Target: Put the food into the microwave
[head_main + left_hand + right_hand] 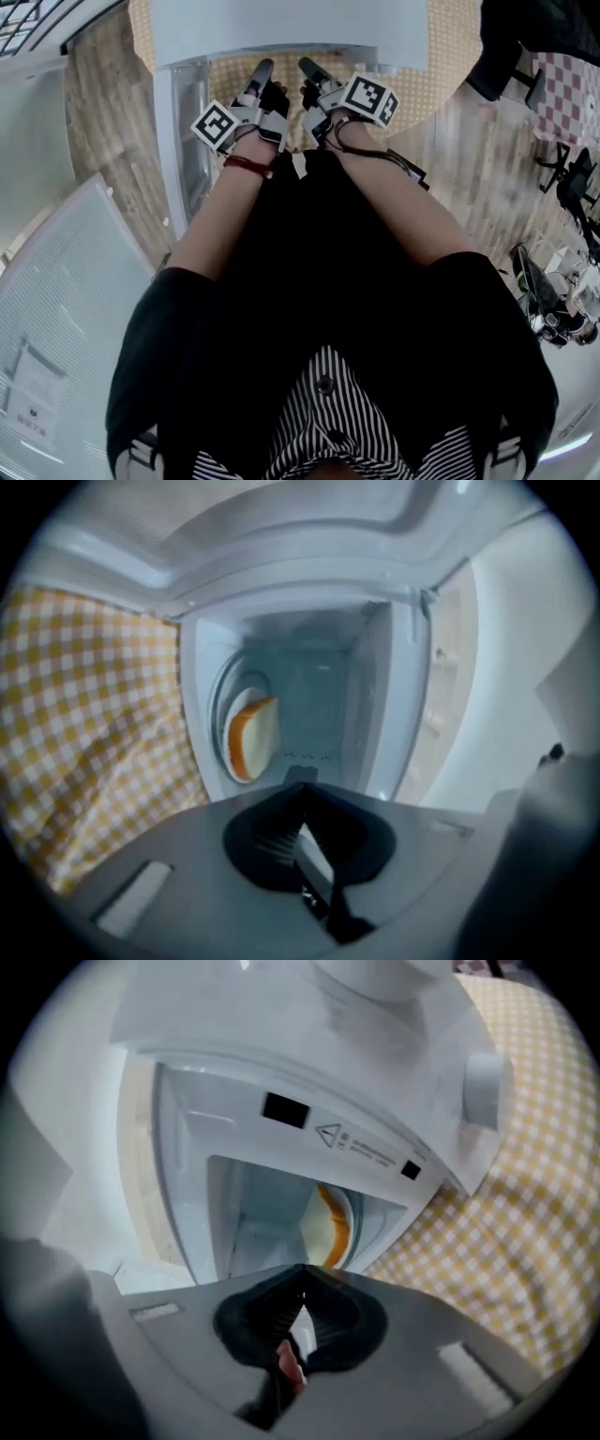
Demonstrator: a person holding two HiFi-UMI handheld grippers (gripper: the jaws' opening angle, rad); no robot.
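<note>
In microwave [323,691]: bread [253,738] partly hidden | left tool [300,787], right tool [302,1271] closed

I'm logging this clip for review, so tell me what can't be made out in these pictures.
Left gripper view: the bread covers most of the plate.
Right gripper view: the print on the warning label is too small and blurred to read.
Head view: the top of the microwave hides its cavity, with bread and plate.

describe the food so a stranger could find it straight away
Find the white microwave standing open on the yellow checked cloth. Inside, on a white plate, is a bread slice: pale face, orange-brown crust, the only food there.
</note>
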